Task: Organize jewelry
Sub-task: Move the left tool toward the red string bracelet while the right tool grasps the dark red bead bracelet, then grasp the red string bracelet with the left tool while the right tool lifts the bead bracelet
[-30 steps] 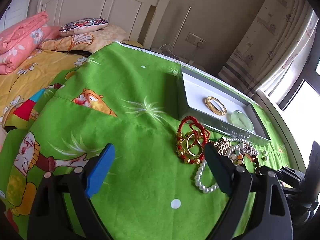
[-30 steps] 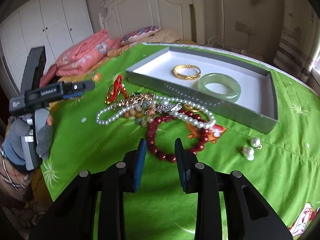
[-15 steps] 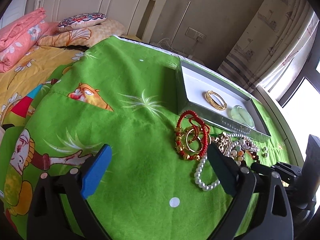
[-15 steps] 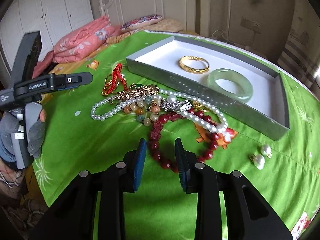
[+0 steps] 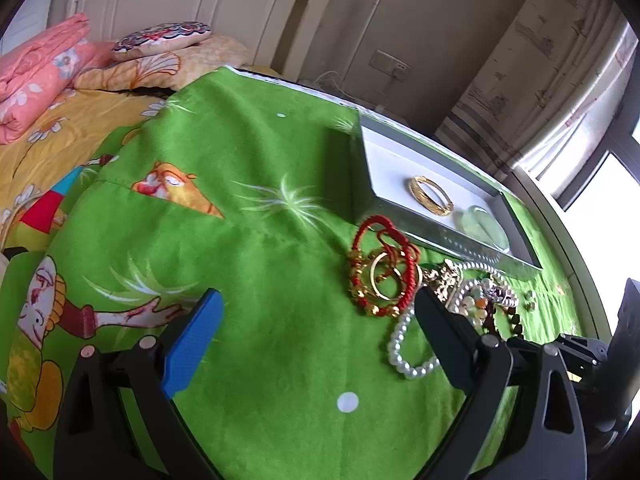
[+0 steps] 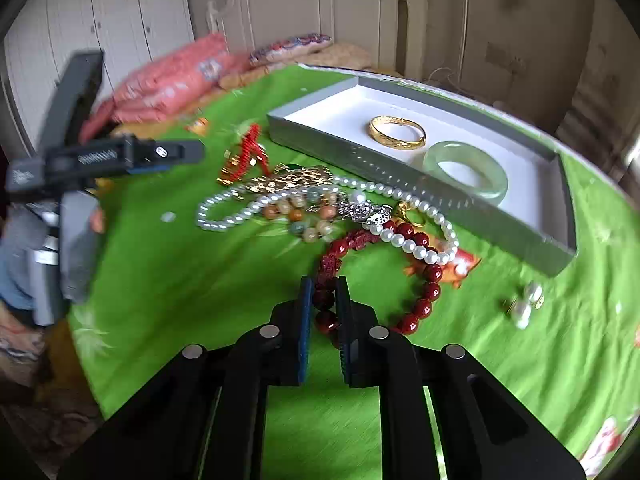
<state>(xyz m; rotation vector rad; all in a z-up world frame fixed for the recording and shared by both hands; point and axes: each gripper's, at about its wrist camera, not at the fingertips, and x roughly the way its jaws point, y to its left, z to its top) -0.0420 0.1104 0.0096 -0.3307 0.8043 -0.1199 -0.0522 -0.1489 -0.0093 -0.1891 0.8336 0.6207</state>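
A grey tray [image 6: 472, 216] with a white inside holds a gold bangle [image 6: 397, 132] and a green jade bangle [image 6: 466, 170]. In front of it lies a pile: a pearl necklace [image 6: 400, 236], a multicolour bead bracelet [image 6: 300, 216], gold pieces and a red cord bracelet [image 6: 244, 156]. My right gripper [image 6: 324, 300] is shut on the near side of the dark red bead bracelet [image 6: 430, 284], which lies on the cloth. My left gripper [image 5: 316, 324] is wide open and empty, left of the red cord bracelet [image 5: 384, 268] and pearls [image 5: 404, 352].
Two pearl earrings [image 6: 524, 304] lie on the green cloth [image 6: 180, 272] to the right of the bracelet. The left gripper's body [image 6: 80, 160] stands at the left of the right wrist view. A bed with pink bedding [image 5: 36, 76] is beyond the cloth.
My right gripper moved forward to the dark red bead bracelet and closed on its near beads. My left gripper stayed open and hardly shifted.
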